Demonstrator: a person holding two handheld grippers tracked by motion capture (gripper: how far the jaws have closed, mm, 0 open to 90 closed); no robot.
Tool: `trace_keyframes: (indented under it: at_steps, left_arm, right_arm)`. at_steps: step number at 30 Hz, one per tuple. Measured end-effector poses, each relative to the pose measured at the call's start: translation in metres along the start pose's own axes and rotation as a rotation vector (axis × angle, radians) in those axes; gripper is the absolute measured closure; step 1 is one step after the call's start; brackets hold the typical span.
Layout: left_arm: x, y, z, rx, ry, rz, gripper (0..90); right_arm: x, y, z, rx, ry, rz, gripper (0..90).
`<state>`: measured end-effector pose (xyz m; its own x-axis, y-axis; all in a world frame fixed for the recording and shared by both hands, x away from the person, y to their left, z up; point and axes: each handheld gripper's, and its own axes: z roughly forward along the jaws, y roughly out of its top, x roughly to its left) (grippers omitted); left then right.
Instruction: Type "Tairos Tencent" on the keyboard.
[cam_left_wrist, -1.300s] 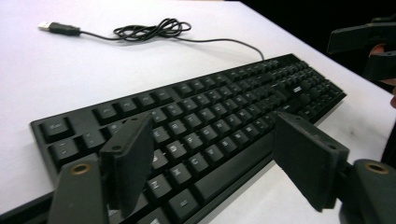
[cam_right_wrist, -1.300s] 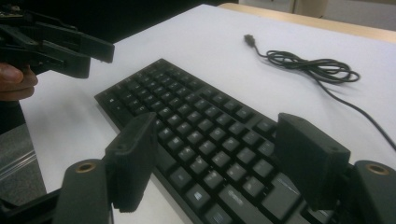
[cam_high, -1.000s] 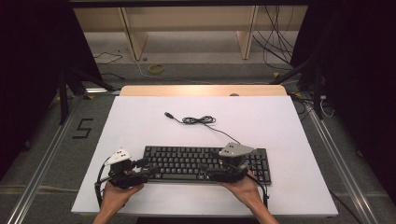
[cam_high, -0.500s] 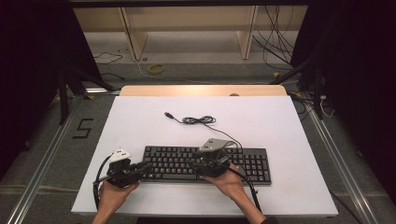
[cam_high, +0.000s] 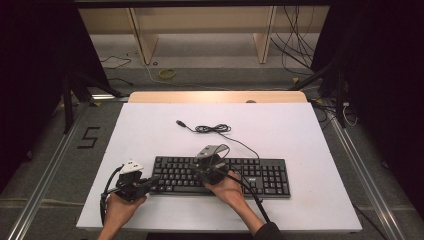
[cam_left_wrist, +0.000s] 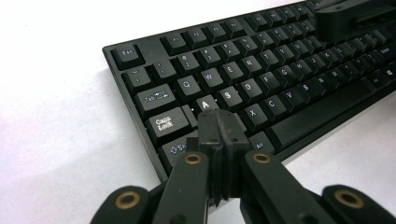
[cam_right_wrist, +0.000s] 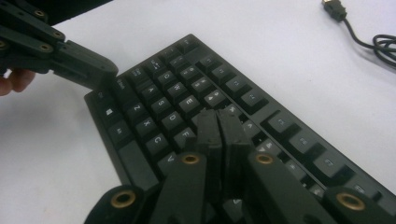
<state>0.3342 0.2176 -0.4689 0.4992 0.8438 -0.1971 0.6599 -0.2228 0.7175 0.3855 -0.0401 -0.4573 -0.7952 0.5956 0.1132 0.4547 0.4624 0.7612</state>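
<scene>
a black keyboard (cam_high: 220, 176) lies flat on a white table (cam_high: 280, 135), near the person's edge and a little right of the middle, its long side running across; a thin black cable (cam_high: 215, 129) runs from its back edge, loops on the bare table beyond it and ends in a plug (cam_high: 179, 122) lying well apart from the keys; a person's two forearms come in from the near edge, each hand holding a two-jaw gripper; the left gripper (cam_high: 152, 181) sits at the keyboard's left end, its jaws pressed together with nothing between them, having just closed; in the left gripper view the left gripper's (cam_left_wrist: 217, 126) joined tips hang over the lower left keys, just below the a key (cam_left_wrist: 206, 103) and beside caps lock (cam_left_wrist: 166, 123); whether they touch a key i cannot tell; the right gripper (cam_high: 200, 171) is over the middle-left of the keyboard, its jaws also drawn tight together and empty, having just closed; in the right gripper view the right gripper's (cam_right_wrist: 218, 123) tips hover over the letter rows, and the left gripper's dark jaws reach in at the upper left over the keyboard's corner
</scene>
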Motion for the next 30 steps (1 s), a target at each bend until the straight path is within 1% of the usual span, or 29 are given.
trace_keyframes:
  at_steps: [2, 4, 7, 12, 15, 19, 24, 30]
  left_arm:
    - [0.000, 0.000, 0.001, 0.002, -0.001, -0.003, 89.4]
    - [0.001, 0.000, 0.001, 0.010, 0.001, 0.001, 89.4]
    - [0.002, 0.000, 0.002, 0.016, 0.002, -0.005, 89.4]
    - [0.003, 0.000, 0.004, 0.030, 0.003, 0.004, 89.4]
    - [0.003, 0.000, 0.005, 0.033, 0.004, 0.000, 89.4]
    - [0.003, 0.000, 0.006, 0.038, 0.009, -0.002, 89.4]
    - [0.004, 0.000, 0.008, 0.053, 0.013, 0.006, 89.3]
    - [0.005, 0.000, 0.009, 0.052, 0.015, -0.002, 89.3]
  right_arm:
    - [0.000, 0.001, 0.005, 0.011, -0.010, -0.001, 90.0]
    - [0.000, 0.002, 0.009, 0.020, -0.011, 0.006, 90.0]
    - [-0.001, 0.003, 0.015, 0.028, -0.017, 0.007, 90.0]
    - [-0.002, 0.003, 0.022, 0.053, -0.022, 0.014, 90.0]
    - [-0.002, 0.003, 0.025, 0.060, -0.024, 0.013, 90.0]
    - [-0.002, 0.003, 0.028, 0.065, -0.023, 0.011, 90.0]
    - [-0.002, 0.003, 0.030, 0.068, -0.024, 0.010, 90.0]
    - [-0.003, 0.003, 0.031, 0.076, -0.027, 0.015, 90.0]
